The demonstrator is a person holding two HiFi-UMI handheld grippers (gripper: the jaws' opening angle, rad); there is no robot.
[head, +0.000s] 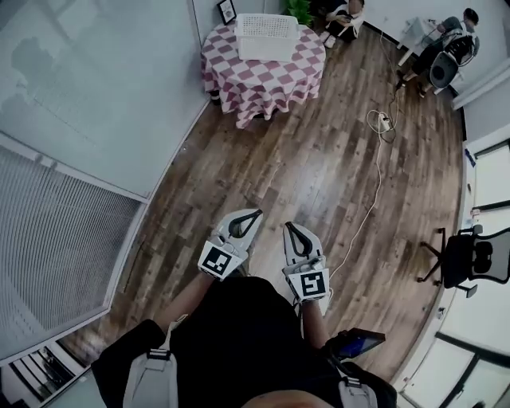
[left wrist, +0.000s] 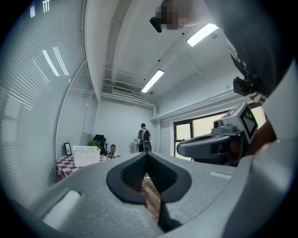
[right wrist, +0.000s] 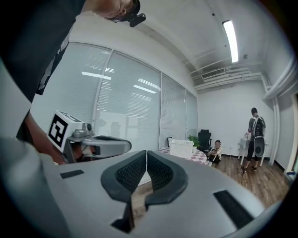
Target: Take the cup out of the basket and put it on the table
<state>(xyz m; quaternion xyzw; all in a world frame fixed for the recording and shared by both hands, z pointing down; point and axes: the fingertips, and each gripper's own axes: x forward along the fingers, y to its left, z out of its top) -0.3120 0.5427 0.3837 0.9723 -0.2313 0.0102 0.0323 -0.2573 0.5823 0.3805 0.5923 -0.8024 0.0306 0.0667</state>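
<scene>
A wooden floor (head: 319, 159) fills most of the head view, bordered on the left by a long glass wall with blinds (head: 72, 119). At the far end of the room stands a round table (head: 239, 88) under a red-and-white checked cloth, and a white slatted basket (head: 268, 36) sits on its top, toward the far edge. The cup cannot be made out in any view, as the basket's walls hide whatever it holds. A black office chair (head: 470, 259) stands by the windows at the floor's right edge. One person (head: 344, 17) sits low beyond the table, and a second person (head: 446, 40) is at the far right corner beside a small white stand. A white cable (head: 374, 191) snakes across the boards from a power strip (head: 386, 121). Nearest the camera, well apart from the table, the person holds both grippers level and side by side over bare floor, aimed toward the table. The left gripper (head: 253, 213) has its jaws pressed together with nothing between the ribbed pads. The right gripper (head: 288, 226) is likewise closed tip to tip and empty. A green plant (head: 299, 8) and a small framed picture (head: 227, 11) stand just past the table's far edge.
</scene>
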